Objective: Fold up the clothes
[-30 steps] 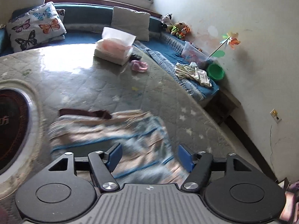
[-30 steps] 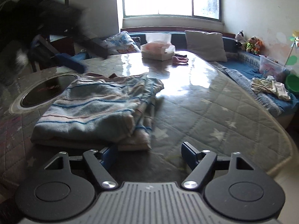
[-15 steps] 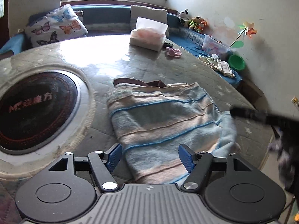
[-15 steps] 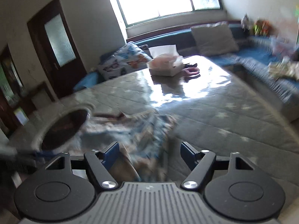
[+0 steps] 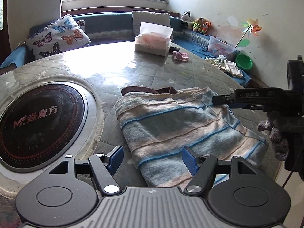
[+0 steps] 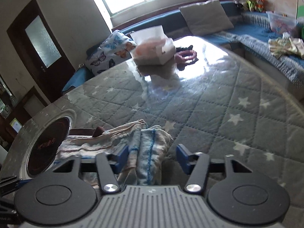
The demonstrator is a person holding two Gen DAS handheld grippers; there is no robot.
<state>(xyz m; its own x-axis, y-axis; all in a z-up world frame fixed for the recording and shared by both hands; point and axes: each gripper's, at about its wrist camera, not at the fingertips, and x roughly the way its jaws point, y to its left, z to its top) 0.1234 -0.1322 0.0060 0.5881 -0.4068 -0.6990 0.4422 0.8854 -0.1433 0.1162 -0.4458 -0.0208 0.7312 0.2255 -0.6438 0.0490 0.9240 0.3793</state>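
Observation:
A folded striped garment [image 5: 176, 125], pale blue and beige with a brown waistband, lies on the quilted table [image 5: 148, 70]. My left gripper [image 5: 153, 158] is open, hovering over the garment's near left edge. My right gripper [image 6: 152, 156] is open, with the garment's right edge [image 6: 150, 146] lying between its fingers. In the left wrist view the right gripper [image 5: 245, 99] reaches in from the right onto the garment's far right corner.
A round black cooktop [image 5: 34, 121] is set in the table to the left. A tissue box [image 5: 152, 41] and a pink item [image 5: 180, 56] sit at the far side. Cushions and a bench line the back; the table edge [image 6: 281, 93] curves right.
My left gripper has pulled back and turned left, so the cooktop came into view. My right gripper has swung round to the garment's right edge and dropped low over it.

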